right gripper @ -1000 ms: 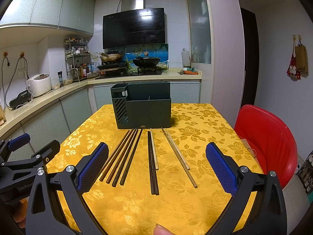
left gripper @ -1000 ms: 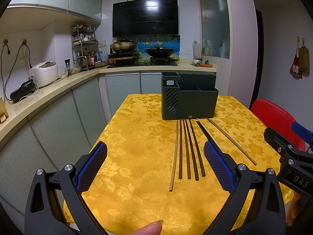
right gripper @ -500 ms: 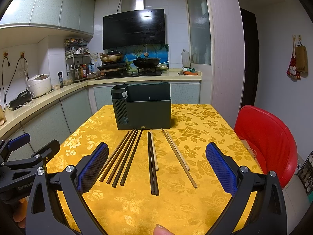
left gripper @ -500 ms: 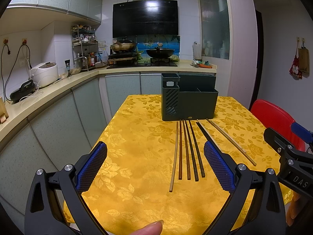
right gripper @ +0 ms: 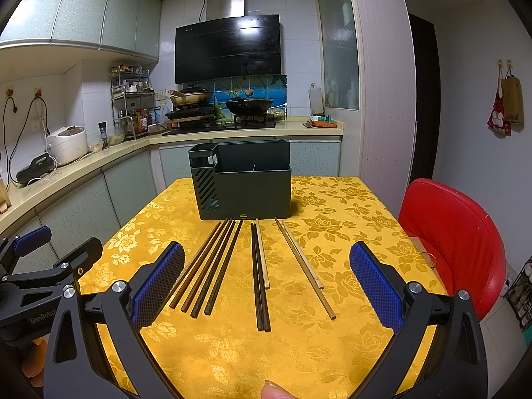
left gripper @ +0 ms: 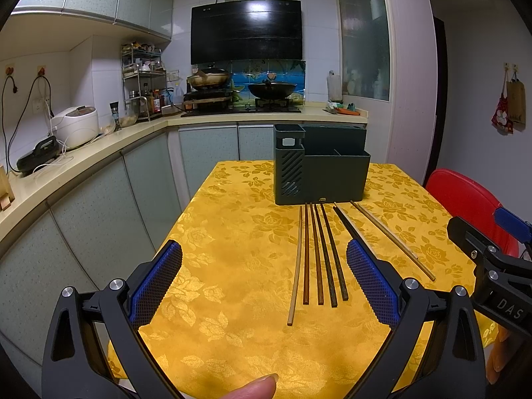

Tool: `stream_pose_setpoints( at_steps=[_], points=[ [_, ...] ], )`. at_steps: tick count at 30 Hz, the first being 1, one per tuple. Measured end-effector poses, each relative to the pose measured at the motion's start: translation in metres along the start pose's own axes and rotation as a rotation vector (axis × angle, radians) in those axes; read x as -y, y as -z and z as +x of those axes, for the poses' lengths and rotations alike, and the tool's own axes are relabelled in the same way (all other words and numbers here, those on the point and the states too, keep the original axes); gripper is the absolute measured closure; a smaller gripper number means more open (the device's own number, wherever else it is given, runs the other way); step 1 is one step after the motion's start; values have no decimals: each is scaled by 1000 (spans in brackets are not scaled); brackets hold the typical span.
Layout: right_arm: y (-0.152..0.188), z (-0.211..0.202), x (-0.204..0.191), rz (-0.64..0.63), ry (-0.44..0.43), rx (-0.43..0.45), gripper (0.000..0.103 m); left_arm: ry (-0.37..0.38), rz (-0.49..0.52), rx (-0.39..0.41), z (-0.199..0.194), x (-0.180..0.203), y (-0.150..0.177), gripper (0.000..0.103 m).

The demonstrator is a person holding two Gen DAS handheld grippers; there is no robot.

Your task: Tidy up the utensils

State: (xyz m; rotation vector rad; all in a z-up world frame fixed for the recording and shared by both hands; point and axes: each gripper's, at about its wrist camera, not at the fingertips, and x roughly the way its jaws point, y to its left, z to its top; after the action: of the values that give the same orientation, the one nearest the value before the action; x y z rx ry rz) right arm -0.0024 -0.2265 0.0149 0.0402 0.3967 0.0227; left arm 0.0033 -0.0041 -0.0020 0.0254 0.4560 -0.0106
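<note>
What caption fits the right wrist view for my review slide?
Open right gripper above chopsticks laid in rows on a yellow tablecloth before a dark utensil holder.

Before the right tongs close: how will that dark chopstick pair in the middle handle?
The dark chopstick pair looks thin and rigid, probably light. Lying flat on the tablecloth, it leaves little to get under. The sticks touch, so they may split or roll apart.
</note>
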Motion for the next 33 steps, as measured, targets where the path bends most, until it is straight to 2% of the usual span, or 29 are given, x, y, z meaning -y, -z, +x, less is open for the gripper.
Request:
stream_pose_setpoints(
  at_steps=[33],
  points=[
    [1,2,0,0,-1,-8,7,0,2,-3,1,0,5,7]
  ],
)
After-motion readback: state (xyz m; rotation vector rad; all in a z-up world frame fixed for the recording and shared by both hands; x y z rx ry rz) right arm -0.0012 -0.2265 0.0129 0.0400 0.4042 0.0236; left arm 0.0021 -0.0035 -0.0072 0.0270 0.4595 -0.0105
